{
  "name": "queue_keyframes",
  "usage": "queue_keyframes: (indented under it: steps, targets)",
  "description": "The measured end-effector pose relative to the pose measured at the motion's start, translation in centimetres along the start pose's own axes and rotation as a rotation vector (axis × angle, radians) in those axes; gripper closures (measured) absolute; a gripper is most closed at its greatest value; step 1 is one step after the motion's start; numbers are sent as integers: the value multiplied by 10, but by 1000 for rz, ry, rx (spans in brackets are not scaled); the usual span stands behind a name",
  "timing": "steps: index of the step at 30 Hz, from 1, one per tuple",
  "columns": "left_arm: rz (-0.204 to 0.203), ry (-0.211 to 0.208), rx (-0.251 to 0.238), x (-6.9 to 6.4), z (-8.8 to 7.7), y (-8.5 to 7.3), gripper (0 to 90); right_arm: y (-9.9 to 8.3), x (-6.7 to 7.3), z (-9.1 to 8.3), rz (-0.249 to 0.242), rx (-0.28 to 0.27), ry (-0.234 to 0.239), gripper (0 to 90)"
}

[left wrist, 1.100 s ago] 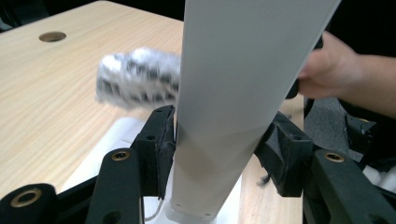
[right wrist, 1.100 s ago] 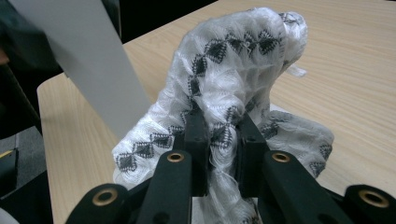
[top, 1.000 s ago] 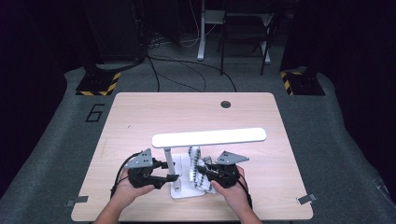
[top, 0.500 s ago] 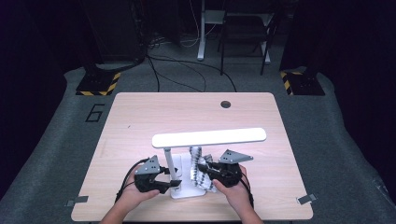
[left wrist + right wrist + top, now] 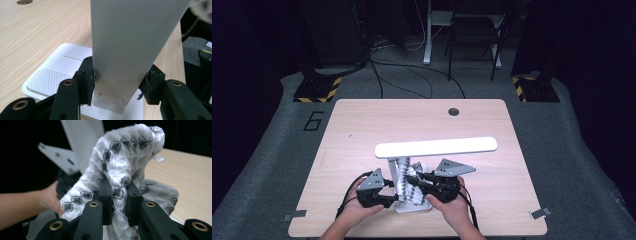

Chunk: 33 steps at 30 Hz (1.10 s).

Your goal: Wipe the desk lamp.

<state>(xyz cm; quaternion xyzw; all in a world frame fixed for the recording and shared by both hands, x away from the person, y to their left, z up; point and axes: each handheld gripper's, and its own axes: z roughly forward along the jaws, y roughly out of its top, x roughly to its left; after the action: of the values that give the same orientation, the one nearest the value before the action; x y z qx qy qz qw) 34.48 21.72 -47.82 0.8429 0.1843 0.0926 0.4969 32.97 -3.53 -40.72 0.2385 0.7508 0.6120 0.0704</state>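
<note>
At the near middle of the table (image 5: 362, 125), a white cloth (image 5: 120, 167) with small dark diamonds is held bunched against the upright post (image 5: 130, 45) of a white desk lamp (image 5: 436, 147). The cloth is judged soft, light and limp: it drapes and folds wherever it is unsupported, so a pinch on a gathered fold, as taken now, is the surest hold. No real long axis is kept by it; the bunch rises above the jaws and droops to either side. The right gripper (image 5: 118, 202) is clenched on that fold, its pads sunk into the weave. The lamp is judged stiff, smooth and rather slippery, top-heavy under its long head, which runs left to right across the table, while the post stands upright on a flat base (image 5: 50, 75). The post is best steadied low, near the base. The left gripper (image 5: 117, 87) has just been closing around it there, both pads appearing to meet its sides.
</note>
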Motion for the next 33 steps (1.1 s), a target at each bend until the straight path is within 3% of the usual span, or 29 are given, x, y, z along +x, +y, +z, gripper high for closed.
queue_keyframes:
  steps: [3,5,6,9,12,13,15,16,20,23,25,26,27,28,30,31,33]
  targets:
    - [12,10,6,0,0,1,522,4,7,12,-29,9,-1,789]
    - [13,13,13,-1,-1,1,523,2,7,14,-29,13,-11,790]
    - [11,15,13,-1,0,1,523,-1,6,18,-30,42,-20,790]
    - [17,20,24,-2,1,3,525,-2,6,17,-29,40,-37,790]
    - [17,24,28,-3,1,3,527,2,9,14,-38,11,-31,790]
    - [6,28,26,-4,1,3,527,11,14,9,-54,-39,-27,790]
    - [6,29,27,-4,2,4,528,14,16,6,-58,-50,-26,791]
    - [2,30,29,-5,2,4,529,22,23,4,-83,-97,-36,790]
    - [3,42,35,-6,2,5,529,33,28,-1,-114,-140,-52,789]
    - [4,46,41,-7,3,6,530,40,30,-4,-109,-166,-47,790]
    - [1,48,43,-7,3,6,530,39,31,-2,-120,-151,-51,790]
    - [-2,52,43,-7,2,6,531,34,28,3,-121,-102,-50,790]
    - [-2,52,43,-7,2,6,531,34,28,3,-121,-102,-50,790]
    - [-5,48,43,-7,2,6,531,25,22,8,-109,-40,-46,790]
    - [8,53,52,-6,2,6,531,22,20,10,-102,-24,-45,790]
    - [8,52,53,-7,2,6,531,12,14,13,-87,30,-46,790]
    - [18,56,66,-7,3,8,531,7,11,13,-73,45,-41,790]
